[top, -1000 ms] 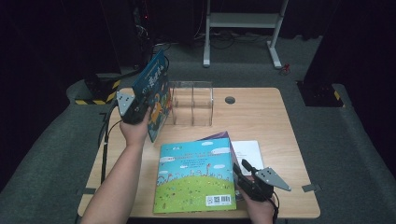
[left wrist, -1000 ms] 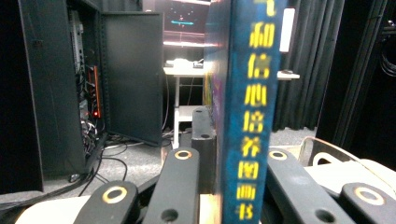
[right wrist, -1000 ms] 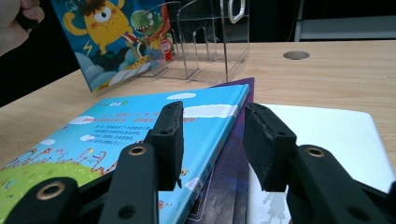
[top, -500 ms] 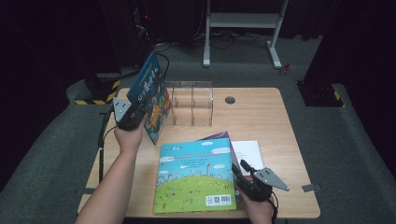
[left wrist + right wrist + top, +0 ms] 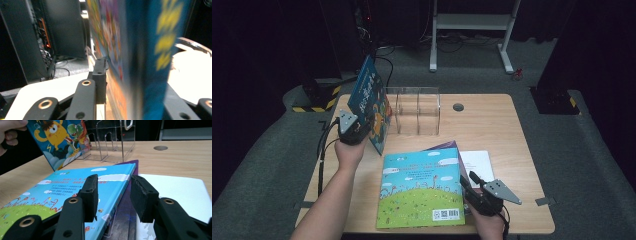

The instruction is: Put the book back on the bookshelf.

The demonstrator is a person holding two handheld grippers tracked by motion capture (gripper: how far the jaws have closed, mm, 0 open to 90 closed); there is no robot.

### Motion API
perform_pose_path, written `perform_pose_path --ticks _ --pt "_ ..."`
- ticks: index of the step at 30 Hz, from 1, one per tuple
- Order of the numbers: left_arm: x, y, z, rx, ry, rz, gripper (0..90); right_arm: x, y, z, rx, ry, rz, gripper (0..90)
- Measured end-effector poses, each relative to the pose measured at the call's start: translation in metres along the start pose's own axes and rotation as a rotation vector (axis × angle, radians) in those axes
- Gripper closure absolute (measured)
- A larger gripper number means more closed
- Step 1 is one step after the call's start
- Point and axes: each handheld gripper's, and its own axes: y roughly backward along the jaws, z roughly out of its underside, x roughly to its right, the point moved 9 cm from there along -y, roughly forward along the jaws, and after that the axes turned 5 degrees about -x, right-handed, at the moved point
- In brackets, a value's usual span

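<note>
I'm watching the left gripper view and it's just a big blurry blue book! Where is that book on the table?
Observer: From the high view, the blue picture book stands tilted right beside a clear acrylic rack on the wooden table.
Operator: Is the rack full?
Observer: No, its slots look empty.
Operator: Are there more books?
Observer: Yes. A green-and-blue picture book lies flat on top of a purple one.
Operator: What's the other hand doing?
Observer: The right gripper sits open at that flat book's edge.
</note>
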Motion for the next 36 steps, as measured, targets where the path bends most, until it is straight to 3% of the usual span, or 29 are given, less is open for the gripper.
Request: perform_pose_path --ticks 8,17,29,36 --pt "0.002 -0.002 0.011 -0.02 0.0 0.021 66.1 0.0 0.0 0.0 -0.001 0.002 -0.001 57.8" --pt "0.009 0.002 0.016 -0.034 0.011 0.044 53.0 0.0 0.0 0.0 -0.002 0.0 0.0 57.7" --pt "0.007 0.014 0.02 -0.041 0.056 0.03 42.0 -0.001 -0.001 0.0 -0.003 0.01 0.001 57.5" --pt "0.008 0.02 0.025 -0.06 0.053 0.033 39.5 0.0 -0.001 0.0 -0.005 0.01 0.002 57.4"
